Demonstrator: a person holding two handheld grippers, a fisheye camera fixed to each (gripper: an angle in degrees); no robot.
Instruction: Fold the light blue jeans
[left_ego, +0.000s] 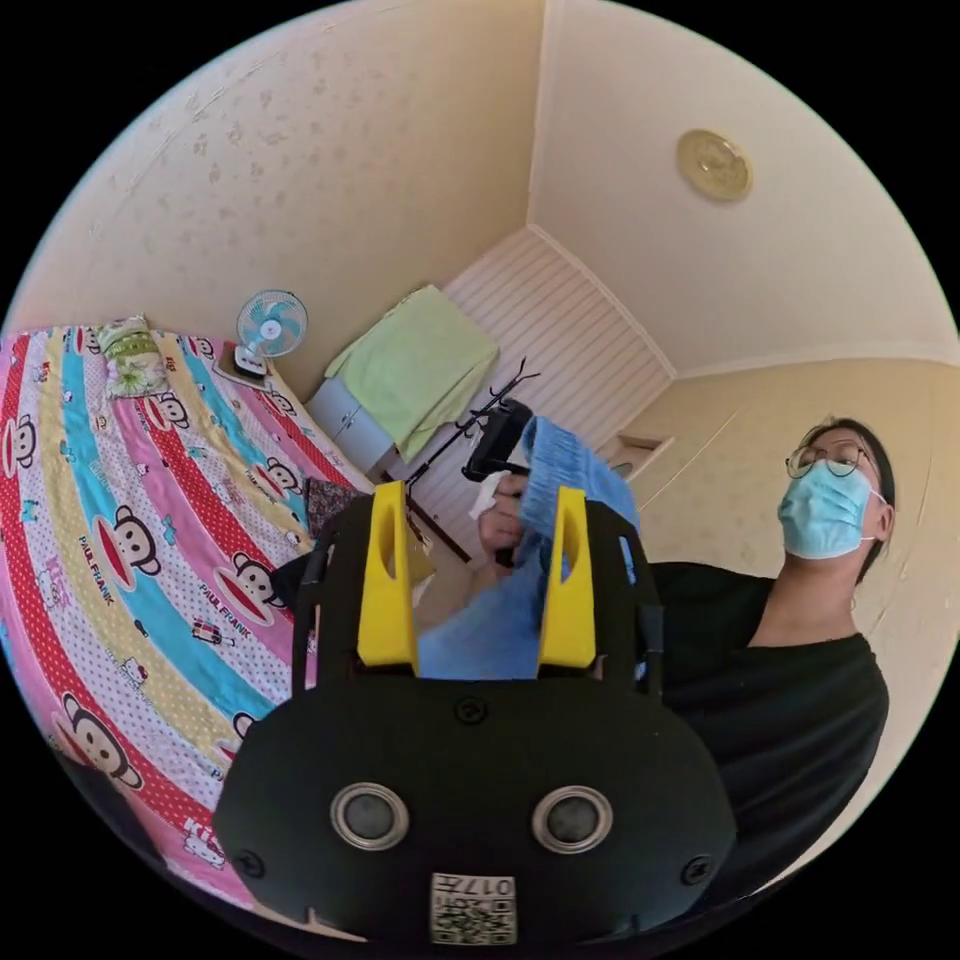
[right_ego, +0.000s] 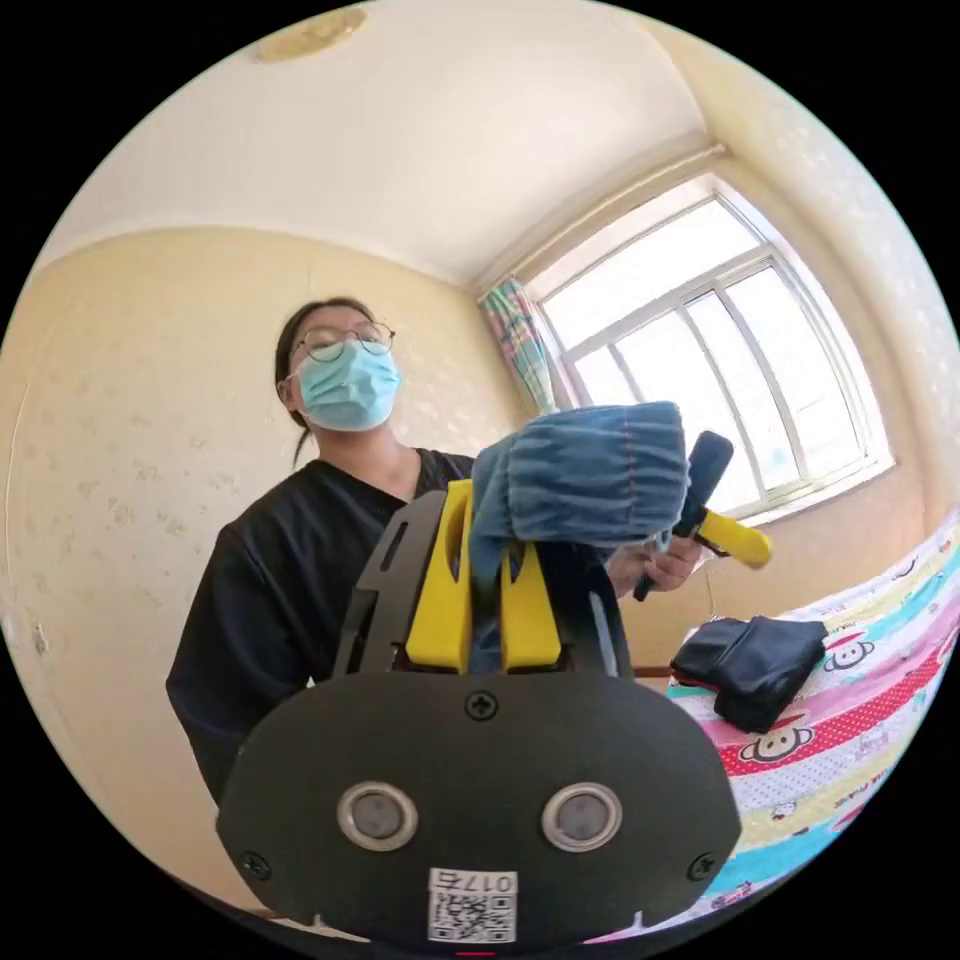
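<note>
Two grippers: one in each of my hands, both raised off the bed.
Right gripper (right_ego: 487, 585): yellow jaws nearly together, clamped on a fold of the light blue jeans (right_ego: 585, 480) that rises between them; cloth touches both inner faces.
Left gripper (left_ego: 478, 570): in its own view the yellow jaws stand apart, with blue denim seen in the gap behind them; no pressing contact visible.
Left gripper, from the right gripper view: its black handle and one yellow jaw stick out from behind the bunched cloth, held in my hand (right_ego: 662, 565). Whether the jaws there are apart cannot be told from this angle.
Jeans, position: in the air between the two grippers, in front of my chest, bunched with a stitched hem edge facing the right camera. In the left gripper view the denim (left_ego: 560, 480) hangs from the far gripper and runs toward the near jaws.
Hand on right gripper (left_ego: 500, 520): wrapped around its black handle, just beside the denim.
Bed sheet (left_ego: 150, 520): striped cartoon print, below and to one side of the grippers.
Dark folded garment (right_ego: 750, 665): lying on the sheet, well apart from the jeans.
Small fan (left_ego: 268, 328): at the far edge of the bed by the wall.
Green cloth (left_ego: 420, 365): draped over a cabinet near the fan.
Window (right_ego: 710, 350): bright, behind the left gripper.
</note>
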